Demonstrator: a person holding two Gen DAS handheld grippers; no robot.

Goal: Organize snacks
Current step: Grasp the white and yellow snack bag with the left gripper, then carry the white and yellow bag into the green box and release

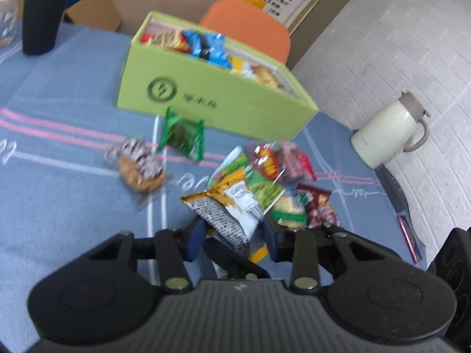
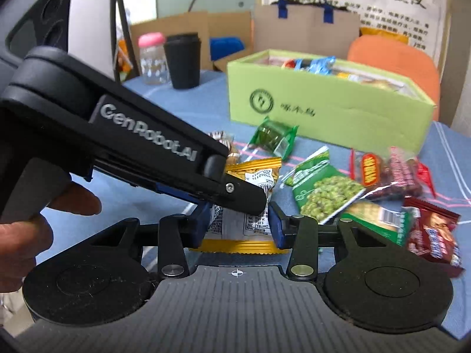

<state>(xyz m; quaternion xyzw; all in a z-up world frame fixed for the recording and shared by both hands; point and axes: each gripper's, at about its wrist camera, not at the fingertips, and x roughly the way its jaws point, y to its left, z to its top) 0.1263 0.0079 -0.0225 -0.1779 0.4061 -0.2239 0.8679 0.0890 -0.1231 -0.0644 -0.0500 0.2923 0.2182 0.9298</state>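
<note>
White brick-patterned wall, orange chair, blue-clothed table.

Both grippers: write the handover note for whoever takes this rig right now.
Left gripper: shut on the yellow-and-white snack packet.
Right gripper: shut on the same packet, at its other end; both hold it just above the blue tablecloth.
Green box: open, at the far side of the table, already part-filled with packets.
Left loose on the cloth: small green packet in front of the box, cookie pack, green pea bag, red packets, a dark red one.
Next: probably release one grip, carry the packet to the box, then clear the rest.
</note>
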